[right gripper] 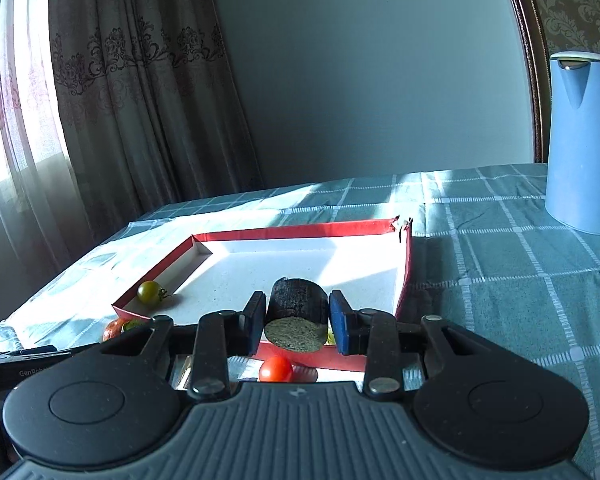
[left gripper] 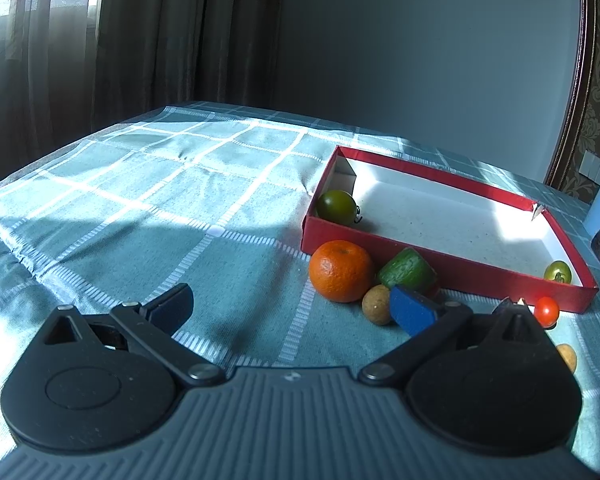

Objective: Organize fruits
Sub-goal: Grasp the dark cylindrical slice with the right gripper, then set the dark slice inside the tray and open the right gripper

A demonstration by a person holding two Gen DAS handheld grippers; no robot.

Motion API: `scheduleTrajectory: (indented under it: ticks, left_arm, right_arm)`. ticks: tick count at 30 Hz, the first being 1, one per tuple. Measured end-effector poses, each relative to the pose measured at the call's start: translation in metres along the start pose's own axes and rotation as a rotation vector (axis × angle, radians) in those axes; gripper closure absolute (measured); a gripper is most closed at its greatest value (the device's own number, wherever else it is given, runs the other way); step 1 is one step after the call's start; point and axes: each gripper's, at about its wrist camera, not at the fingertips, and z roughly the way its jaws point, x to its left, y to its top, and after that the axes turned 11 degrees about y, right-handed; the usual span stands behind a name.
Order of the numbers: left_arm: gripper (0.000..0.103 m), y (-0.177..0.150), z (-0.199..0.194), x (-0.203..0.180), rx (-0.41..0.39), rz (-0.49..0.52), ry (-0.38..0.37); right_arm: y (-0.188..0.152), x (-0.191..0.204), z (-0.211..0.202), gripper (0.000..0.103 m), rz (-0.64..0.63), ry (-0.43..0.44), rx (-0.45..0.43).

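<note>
My left gripper is spread wide over the checked tablecloth, nothing in it. Right of it sit an orange, a green chunk, a small brown fruit and a red cherry tomato, all just outside the red box; two green tomatoes lie inside. My right gripper pinches a dark cut piece above the box's near edge. Only writing: "GenRob…" on the gripper beside it, cut off. Blue jug far right.

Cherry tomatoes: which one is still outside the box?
The red cherry tomato, on the tablecloth by the red box near corner. Both green tomatoes lie inside the box.
</note>
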Motion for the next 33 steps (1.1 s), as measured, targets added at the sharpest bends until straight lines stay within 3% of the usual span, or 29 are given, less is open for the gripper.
scheduleTrajectory:
  ticks: [10, 25, 32, 33]
  left_arm:
    - [0.000, 0.000, 0.001, -0.001, 0.003, 0.001, -0.002]
    - [0.000, -0.001, 0.002, -0.003, 0.010, 0.007, 0.004]
    - [0.000, -0.001, 0.004, -0.002, 0.019, 0.006, 0.009]
    - [0.000, -0.001, 0.004, -0.002, 0.020, 0.005, 0.010]
  right_arm:
    - [0.008, -0.034, 0.055, 0.070, -0.012, -0.114, 0.082]
    - [0.002, -0.044, 0.087, 0.070, -0.081, -0.199, 0.122]
    - [-0.001, -0.033, 0.073, 0.060, -0.085, -0.200, 0.102]
    - [-0.002, -0.029, 0.066, 0.054, -0.083, -0.206, 0.092]
